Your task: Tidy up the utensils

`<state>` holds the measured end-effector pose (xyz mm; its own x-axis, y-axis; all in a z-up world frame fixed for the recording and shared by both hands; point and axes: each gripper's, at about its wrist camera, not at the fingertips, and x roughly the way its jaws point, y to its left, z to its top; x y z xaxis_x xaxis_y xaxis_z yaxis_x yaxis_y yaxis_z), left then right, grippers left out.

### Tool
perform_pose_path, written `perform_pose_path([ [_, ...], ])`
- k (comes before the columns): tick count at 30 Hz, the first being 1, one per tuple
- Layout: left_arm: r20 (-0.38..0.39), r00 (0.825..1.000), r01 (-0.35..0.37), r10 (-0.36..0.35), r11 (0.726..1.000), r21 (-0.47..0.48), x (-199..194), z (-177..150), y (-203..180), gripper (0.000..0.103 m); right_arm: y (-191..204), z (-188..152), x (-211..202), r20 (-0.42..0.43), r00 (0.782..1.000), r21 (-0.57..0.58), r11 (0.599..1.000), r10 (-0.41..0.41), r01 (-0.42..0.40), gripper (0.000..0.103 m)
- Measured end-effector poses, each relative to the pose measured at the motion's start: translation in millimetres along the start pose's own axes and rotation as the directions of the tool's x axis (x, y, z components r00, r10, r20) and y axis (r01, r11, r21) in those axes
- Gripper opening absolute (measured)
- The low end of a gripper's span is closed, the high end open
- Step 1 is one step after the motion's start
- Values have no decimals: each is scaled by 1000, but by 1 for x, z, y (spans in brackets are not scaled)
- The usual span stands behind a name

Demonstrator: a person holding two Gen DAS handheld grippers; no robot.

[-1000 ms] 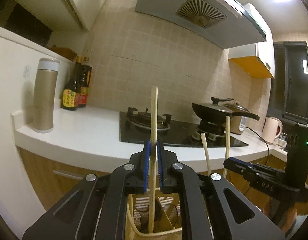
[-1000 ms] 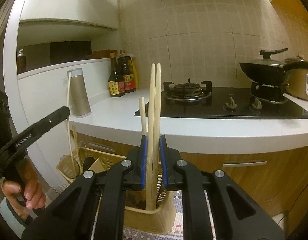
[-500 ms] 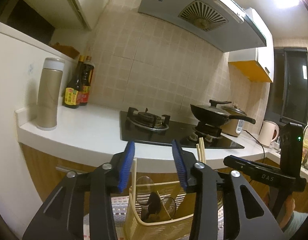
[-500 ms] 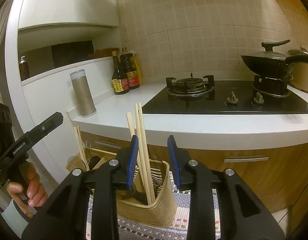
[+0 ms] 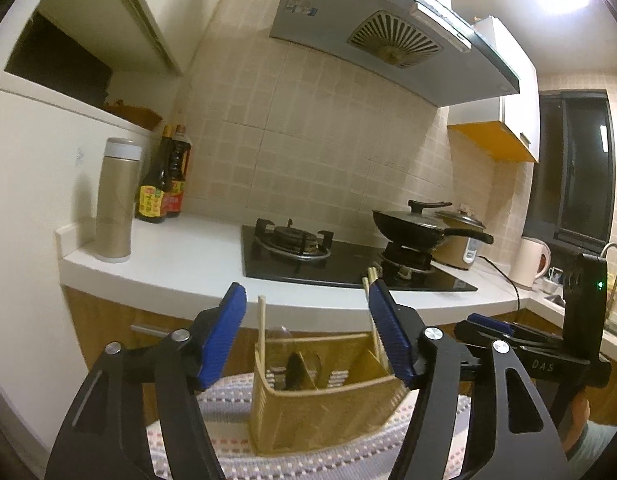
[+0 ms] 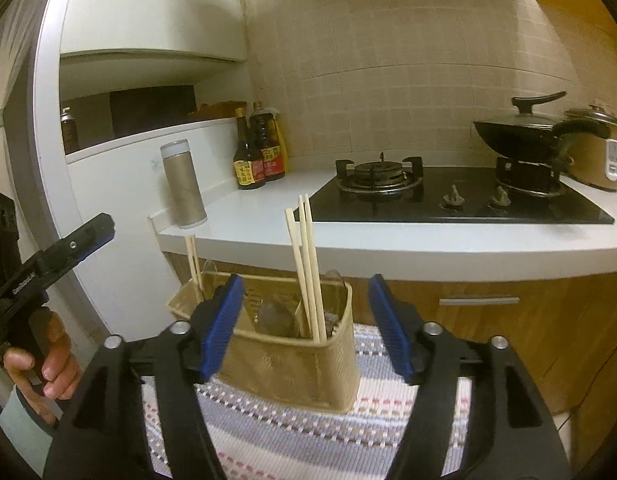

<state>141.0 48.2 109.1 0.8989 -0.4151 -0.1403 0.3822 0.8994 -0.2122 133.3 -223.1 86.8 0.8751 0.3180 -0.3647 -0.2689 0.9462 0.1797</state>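
A tan woven utensil basket (image 5: pixel 324 412) stands on a striped mat (image 5: pixel 372 456); it also shows in the right wrist view (image 6: pixel 292 372). Wooden chopsticks stand in it: one at its left end (image 5: pixel 261 328), a pair at its right end (image 5: pixel 375 320). In the right wrist view several chopsticks (image 6: pixel 306 264) lean in the near compartment and a pair (image 6: pixel 193 260) at the far end. Dark spoons (image 5: pixel 294 368) lie inside. My left gripper (image 5: pixel 304 336) is open and empty above the basket. My right gripper (image 6: pixel 304 324) is open and empty, in front of the basket.
A white counter (image 5: pixel 188 264) with a black gas hob (image 5: pixel 308 256) runs behind the basket. A black wok (image 5: pixel 412 228), a rice cooker (image 5: pixel 460 240), a kettle (image 5: pixel 530 264), sauce bottles (image 5: pixel 160 188) and a tan flask (image 5: pixel 116 200) stand on it. Wooden cabinets (image 6: pixel 508 320) are below.
Both grippers were shut on chopsticks standing in the basket. Both have opened wide, let go and drawn back and up; the chopsticks now rest in the basket.
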Motion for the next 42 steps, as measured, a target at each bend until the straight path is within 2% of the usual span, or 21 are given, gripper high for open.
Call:
perform_pose_path([
  [3, 3, 1000, -10, 10, 1000, 9, -17, -5, -8, 75, 2, -12, -13, -15, 1000, 12, 1000, -27, 27, 68],
  [7, 39, 996, -75, 74, 997, 26, -45, -20, -24, 85, -7, -31, -36, -31, 999, 108, 994, -6, 9, 82],
  [12, 71, 985, -164, 156, 980, 115, -70, -40, -53, 92, -8, -48, -50, -39, 999, 155, 988, -6, 12, 85],
  [14, 92, 980, -189, 179, 974, 125, -81, -48, -62, 95, -7, -57, -55, -31, 1000, 174, 985, -2, 7, 91],
  [18, 87, 971, -231, 222, 966, 114, -96, -71, -69, 95, 5, -75, -59, 0, 997, 127, 989, -78, 78, 93],
  [23, 53, 958, -287, 283, 953, 96, -95, -100, -61, 95, 24, -100, -60, 75, 973, 56, 976, -216, 212, 93],
  [30, 15, 945, -327, 327, 943, 66, -84, -133, -54, 95, 34, -111, -56, 102, 960, -10, 964, -262, 265, 94],
  [33, -5, 940, -337, 341, 931, 137, -77, -138, -61, 95, 33, -112, -51, 92, 957, -27, 960, -276, 279, 95],
  [35, 11, 927, -371, 374, 914, 166, -76, -140, -62, 95, 30, -113, -47, 80, 957, -34, 959, -277, 281, 95],
  [42, -11, 931, -360, 366, 920, 154, -77, -141, -58, 95, 27, -116, -35, 22, 963, -41, 963, -267, 268, 95],
])
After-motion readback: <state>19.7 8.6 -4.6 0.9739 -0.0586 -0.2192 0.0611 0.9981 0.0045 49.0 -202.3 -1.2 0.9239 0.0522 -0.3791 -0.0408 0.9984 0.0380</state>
